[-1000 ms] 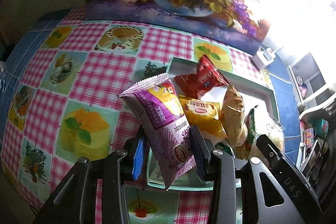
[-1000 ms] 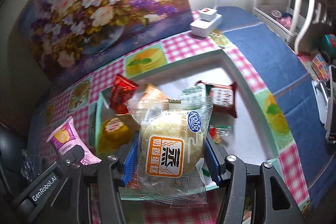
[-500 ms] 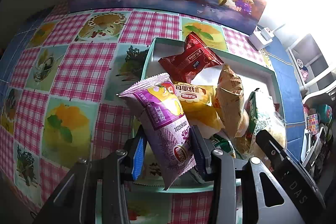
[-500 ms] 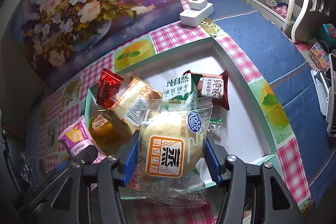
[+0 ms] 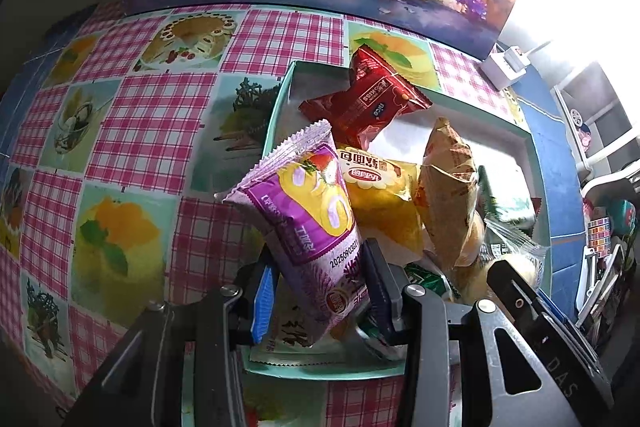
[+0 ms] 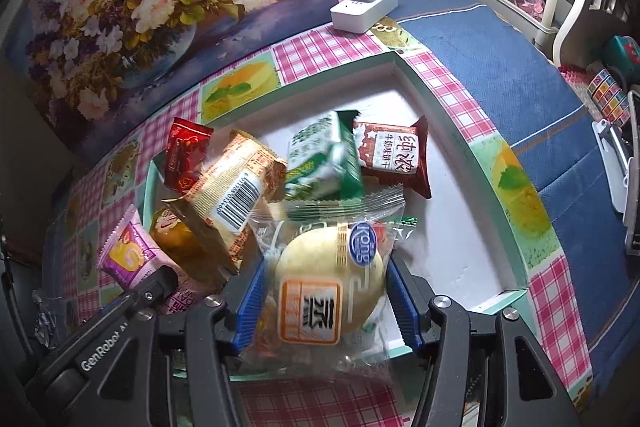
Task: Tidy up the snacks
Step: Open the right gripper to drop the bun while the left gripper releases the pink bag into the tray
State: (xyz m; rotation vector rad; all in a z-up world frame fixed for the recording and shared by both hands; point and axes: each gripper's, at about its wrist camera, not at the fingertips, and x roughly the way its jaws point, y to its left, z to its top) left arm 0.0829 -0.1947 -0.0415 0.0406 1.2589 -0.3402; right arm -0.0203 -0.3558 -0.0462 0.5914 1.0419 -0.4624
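Both grippers are clamped on snacks over the tray [image 6: 472, 147], the left gripper [image 5: 316, 291] on a purple pack [image 5: 308, 223] and the right gripper [image 6: 324, 295] on a bun [image 6: 328, 287]; let go here, either could slide off the tilted pile, perhaps over the near rim, which is hidden.

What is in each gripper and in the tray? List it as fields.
left gripper: shut on purple snack packet
right gripper: shut on clear-wrapped round bun
tray: teal rim, white floor, on checked tablecloth
in tray: red packet, yellow packet, green carton, brown biscuit packet
free space: right part of the tray floor
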